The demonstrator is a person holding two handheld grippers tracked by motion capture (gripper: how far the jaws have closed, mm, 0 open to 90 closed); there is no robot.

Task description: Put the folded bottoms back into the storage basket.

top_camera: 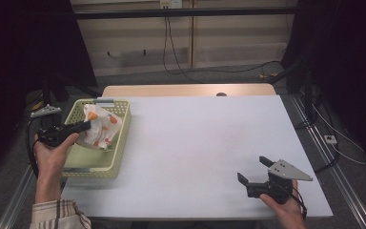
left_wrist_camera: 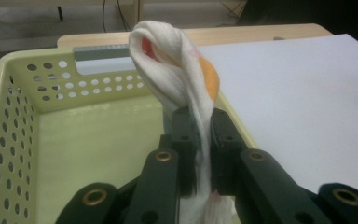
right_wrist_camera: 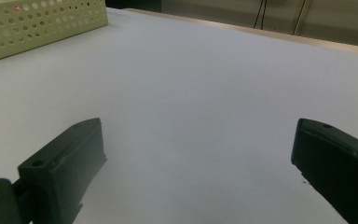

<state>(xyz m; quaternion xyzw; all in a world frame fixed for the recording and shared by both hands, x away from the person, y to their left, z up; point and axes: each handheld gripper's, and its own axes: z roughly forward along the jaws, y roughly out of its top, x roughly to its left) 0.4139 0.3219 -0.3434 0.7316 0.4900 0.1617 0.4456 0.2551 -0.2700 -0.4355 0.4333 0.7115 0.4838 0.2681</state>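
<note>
A white cloth (top_camera: pixel 101 125) printed with orange and red shapes hangs over the pale yellow perforated basket (top_camera: pixel 116 153) at the table's left. My left gripper (top_camera: pixel 87 125) is shut on the cloth, held from the basket's left side. In the left gripper view the cloth (left_wrist_camera: pixel 177 79) rises in a fold between the black jaws, above the basket's floor (left_wrist_camera: pixel 98 140). My right gripper (top_camera: pixel 255 170) rests low at the table's front right, open, with nothing between its jaws. Its two black fingers (right_wrist_camera: pixel 60 163) stand wide apart over the bare white tabletop.
The white tabletop (top_camera: pixel 205 143) stretches between basket and right hand. A wooden strip (top_camera: pixel 186 90) runs along the table's far edge. Cables (top_camera: pixel 171 52) hang down the back wall, and dark curtains flank both sides. The basket's side wall (right_wrist_camera: pixel 42 23) appears far left in the right gripper view.
</note>
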